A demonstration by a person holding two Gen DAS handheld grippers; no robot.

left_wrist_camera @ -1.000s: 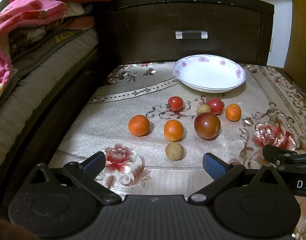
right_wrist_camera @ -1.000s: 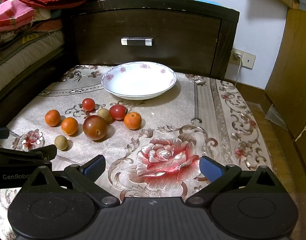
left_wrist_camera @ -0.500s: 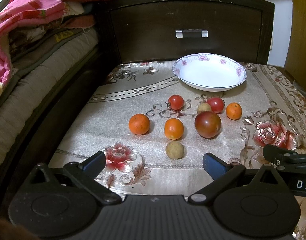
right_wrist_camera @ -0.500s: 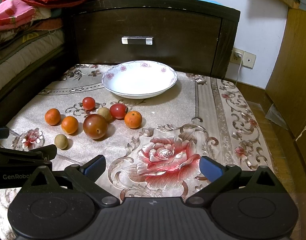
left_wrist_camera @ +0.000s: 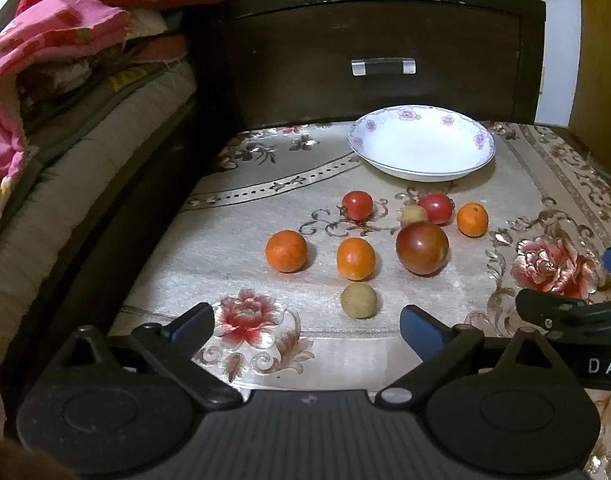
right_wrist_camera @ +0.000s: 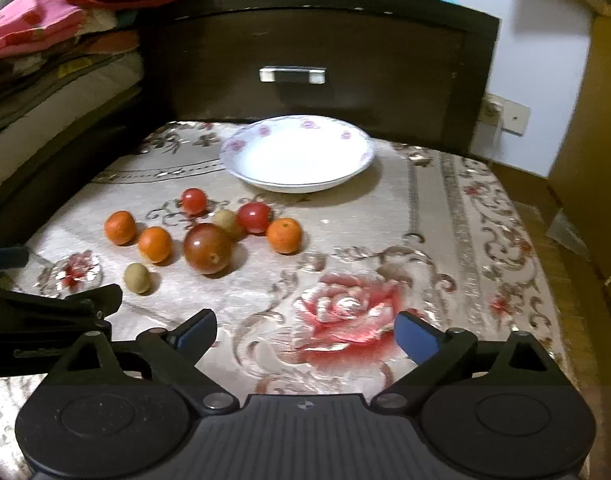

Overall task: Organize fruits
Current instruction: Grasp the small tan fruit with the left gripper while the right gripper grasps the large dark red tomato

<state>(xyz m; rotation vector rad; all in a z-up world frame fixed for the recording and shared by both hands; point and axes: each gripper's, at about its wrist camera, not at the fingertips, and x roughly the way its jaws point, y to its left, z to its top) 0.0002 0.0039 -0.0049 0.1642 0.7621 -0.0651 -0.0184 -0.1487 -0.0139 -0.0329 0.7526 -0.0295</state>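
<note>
Several fruits lie loose on the floral cloth: a large dark red tomato (left_wrist_camera: 422, 248) (right_wrist_camera: 207, 248), three oranges such as one (left_wrist_camera: 286, 251), two small red tomatoes such as one (left_wrist_camera: 357, 205), and two tan round fruits, one (left_wrist_camera: 359, 300) nearest me. Behind them stands an empty white bowl (left_wrist_camera: 359, 136) (right_wrist_camera: 241, 148) with pink flowers on its rim. My left gripper (left_wrist_camera: 305, 322) is open just short of the near tan fruit. My right gripper (right_wrist_camera: 305, 328) hovers over the big rose pattern to the right of the fruits; its jaws are closing with nothing between them.
A dark wooden drawer front (left_wrist_camera: 381, 40) with a metal handle rises behind the bowl. A mattress with piled bedding (left_wrist_camera: 65, 100) lies along the left. A wall socket (right_wrist_camera: 509, 114) and a wooden panel (right_wrist_camera: 593, 120) are at the right.
The right wrist view has shifted slightly and is blurred, and its jaws stand a little narrower. The left wrist view and the fruits are unchanged.
</note>
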